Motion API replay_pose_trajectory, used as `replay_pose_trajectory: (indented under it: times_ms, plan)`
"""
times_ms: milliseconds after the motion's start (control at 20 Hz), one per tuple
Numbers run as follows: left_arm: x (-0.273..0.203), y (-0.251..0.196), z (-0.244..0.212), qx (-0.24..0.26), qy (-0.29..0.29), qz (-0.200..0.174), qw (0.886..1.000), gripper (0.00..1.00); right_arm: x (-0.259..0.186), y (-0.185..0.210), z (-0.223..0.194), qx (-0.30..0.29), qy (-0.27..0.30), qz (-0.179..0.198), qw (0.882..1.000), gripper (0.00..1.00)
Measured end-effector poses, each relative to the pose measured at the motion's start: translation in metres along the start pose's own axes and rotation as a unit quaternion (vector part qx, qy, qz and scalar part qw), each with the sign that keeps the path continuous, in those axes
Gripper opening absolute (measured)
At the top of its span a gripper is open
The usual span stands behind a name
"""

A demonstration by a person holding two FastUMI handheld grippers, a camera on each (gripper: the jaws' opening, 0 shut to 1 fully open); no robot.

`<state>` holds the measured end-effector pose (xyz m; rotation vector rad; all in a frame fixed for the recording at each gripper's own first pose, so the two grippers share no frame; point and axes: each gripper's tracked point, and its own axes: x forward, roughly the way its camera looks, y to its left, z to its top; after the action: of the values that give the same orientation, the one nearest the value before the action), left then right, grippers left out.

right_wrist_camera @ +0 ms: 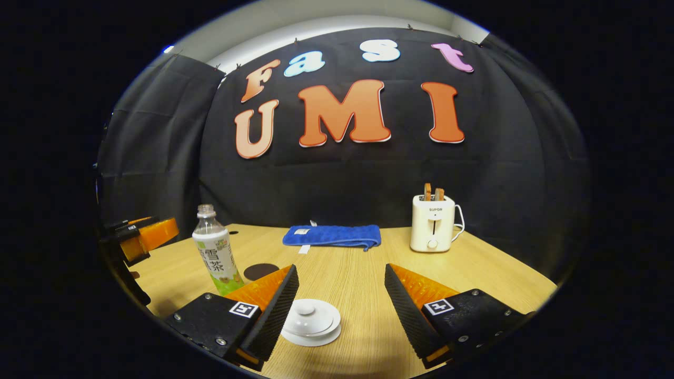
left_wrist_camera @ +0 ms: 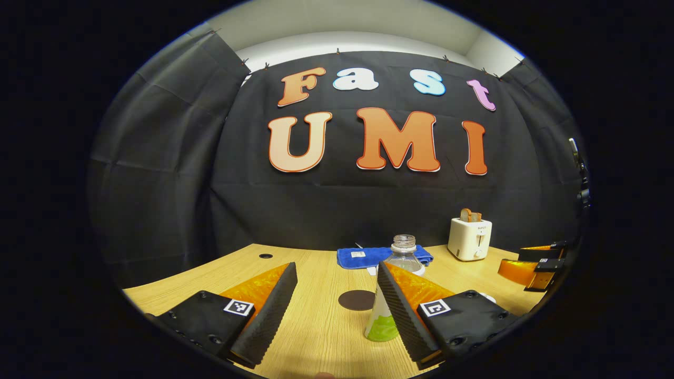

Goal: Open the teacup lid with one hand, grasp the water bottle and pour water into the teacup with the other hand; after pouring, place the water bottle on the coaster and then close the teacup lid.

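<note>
We are at the start: both tongs, left (left_wrist_camera: pixel 337 305) and right (right_wrist_camera: pixel 341 310), gape wide and hold nothing. The lid (right_wrist_camera: pixel 310 320) sits on what is probably the teacup, near our right tongs. The water bottle (left_wrist_camera: pixel 392 287) stands uncapped beside the coaster (left_wrist_camera: pixel 356 299) on the worktop (left_wrist_camera: pixel 316 326). Next, we lift the lid.

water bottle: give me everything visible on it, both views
The water bottle is clear plastic, uncapped, with a white and green label wrapping its lower body. It stands upright on the wooden table, just in front of the dark round coaster. Neither gripper touches it. In the left gripper view it sits partly behind a finger of the open left gripper.
</note>
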<state>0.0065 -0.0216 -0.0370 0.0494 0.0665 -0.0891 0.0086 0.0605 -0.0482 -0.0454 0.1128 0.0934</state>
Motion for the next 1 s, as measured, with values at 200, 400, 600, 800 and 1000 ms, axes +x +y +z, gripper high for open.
replay_pose_trajectory:
  times_ms: [200, 400, 600, 800, 1000]
  plan:
    - [0.0, -0.004, -0.006, -0.003, 0.005, -0.009, 1.0, 0.99, 0.008, 0.011, -0.012, -0.026, 0.02, 0.0, 0.999, 0.98]
    - [-0.001, 0.003, -0.006, -0.006, 0.003, -0.004, 1.0, 0.99, 0.016, 0.024, -0.025, -0.035, 0.041, 0.009, 0.998, 0.93]
    - [-0.001, 0.006, -0.009, -0.006, 0.006, -0.002, 1.0, 0.99, 0.023, 0.032, -0.038, -0.045, 0.063, 0.015, 0.997, 0.85]
    - [0.002, 0.01, -0.015, -0.005, 0.01, 0.001, 1.0, 0.99, 0.026, 0.037, -0.049, -0.055, 0.079, 0.02, 0.995, 0.72]
    - [0.002, 0.013, -0.018, -0.008, 0.015, 0.003, 1.0, 0.99, 0.029, 0.039, -0.056, -0.048, 0.09, 0.02, 0.995, 0.53]
